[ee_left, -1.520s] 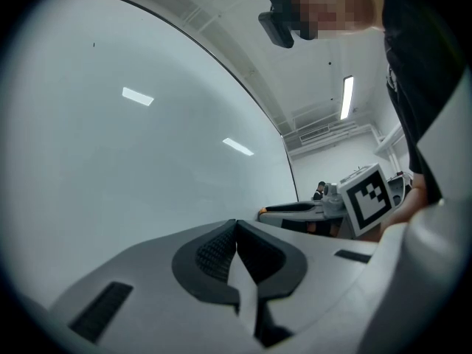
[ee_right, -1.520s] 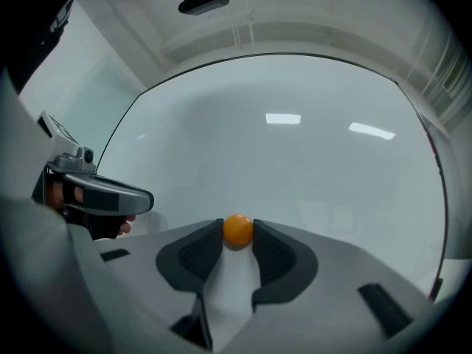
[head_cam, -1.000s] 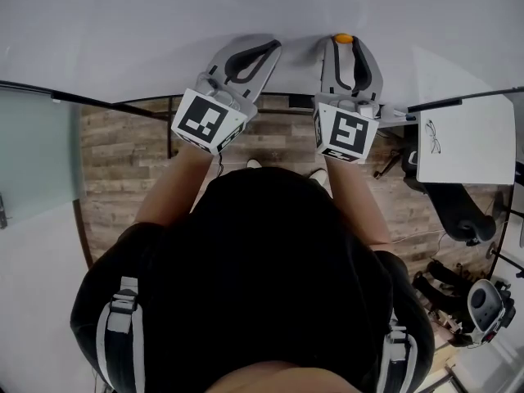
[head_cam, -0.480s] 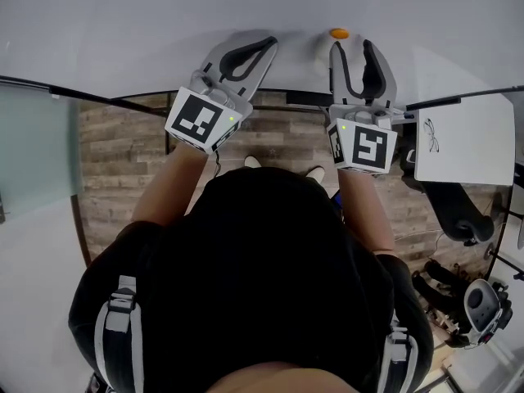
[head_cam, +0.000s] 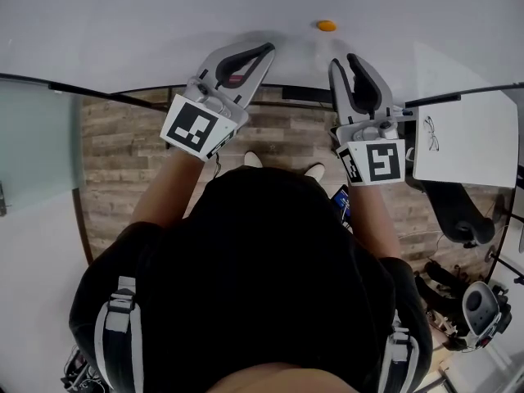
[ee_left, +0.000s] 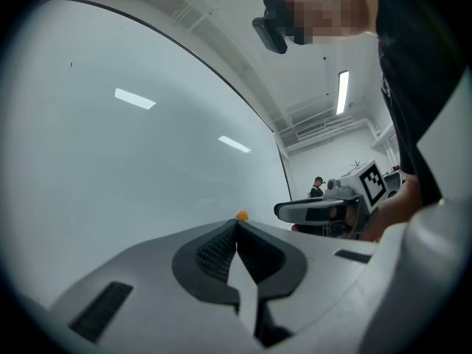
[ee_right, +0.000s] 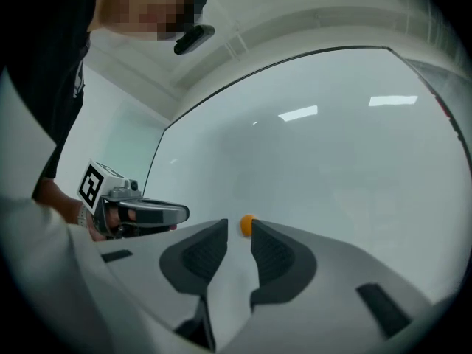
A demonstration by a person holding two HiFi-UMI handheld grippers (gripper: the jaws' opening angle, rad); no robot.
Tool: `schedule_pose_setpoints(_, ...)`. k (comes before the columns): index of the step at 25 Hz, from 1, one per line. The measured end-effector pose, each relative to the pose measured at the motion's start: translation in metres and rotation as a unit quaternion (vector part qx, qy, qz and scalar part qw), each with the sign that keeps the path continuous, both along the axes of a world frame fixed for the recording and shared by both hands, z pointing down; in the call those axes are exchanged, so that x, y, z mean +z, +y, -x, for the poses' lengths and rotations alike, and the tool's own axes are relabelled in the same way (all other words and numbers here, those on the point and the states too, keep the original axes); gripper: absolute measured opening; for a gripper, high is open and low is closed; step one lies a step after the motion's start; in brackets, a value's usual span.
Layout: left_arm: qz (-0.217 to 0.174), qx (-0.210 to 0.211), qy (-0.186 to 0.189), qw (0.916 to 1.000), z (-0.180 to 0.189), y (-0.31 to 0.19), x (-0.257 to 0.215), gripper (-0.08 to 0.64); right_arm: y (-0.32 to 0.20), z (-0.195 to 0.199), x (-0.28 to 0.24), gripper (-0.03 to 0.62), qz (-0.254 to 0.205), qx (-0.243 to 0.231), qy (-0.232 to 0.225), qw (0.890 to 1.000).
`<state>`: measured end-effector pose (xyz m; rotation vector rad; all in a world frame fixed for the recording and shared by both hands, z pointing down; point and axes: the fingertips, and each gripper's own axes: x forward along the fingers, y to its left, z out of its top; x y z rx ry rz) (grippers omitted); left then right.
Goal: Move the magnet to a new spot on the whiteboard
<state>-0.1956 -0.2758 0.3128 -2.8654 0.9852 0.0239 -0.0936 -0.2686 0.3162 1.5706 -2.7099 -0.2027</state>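
Now the right tool, jaws just narrowed yet apart and empty, should back straight off the whiteboard, clear of the magnet stuck upper centre; left tool sits closed.

Whiteboard open around magnet, right gripper just short of it, clear gap to left gripper

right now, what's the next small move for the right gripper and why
Probably draw the right gripper a little further back from the whiteboard. The orange magnet, at its tips a second ago, now sticks to the board alone, clear of those tips. The jaws have just been closing with nothing between them, so the placing looks done.
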Motion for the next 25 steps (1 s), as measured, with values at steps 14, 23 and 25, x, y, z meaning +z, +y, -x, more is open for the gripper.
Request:
schedule_pose_setpoints(14,0.012,-0.012,-0.004,0.9999,-0.016,0.018,0.008,0.005,0.015,-0.01,0.005,0.002,0.013,-0.05,-0.016,0.999)
schedule_pose_setpoints(23,0.016,-0.023,-0.004,0.9996,-0.015,0.015,0.009,0.005,0.015,-0.011,0.005,0.0,0.016,-0.062,-0.016,0.998)
schedule_pose_setpoints(25,0.017,-0.024,-0.005,0.9995,-0.015,0.015,0.009,0.005,0.015,-0.012,0.005,0.0,0.017,-0.063,-0.016,0.998)
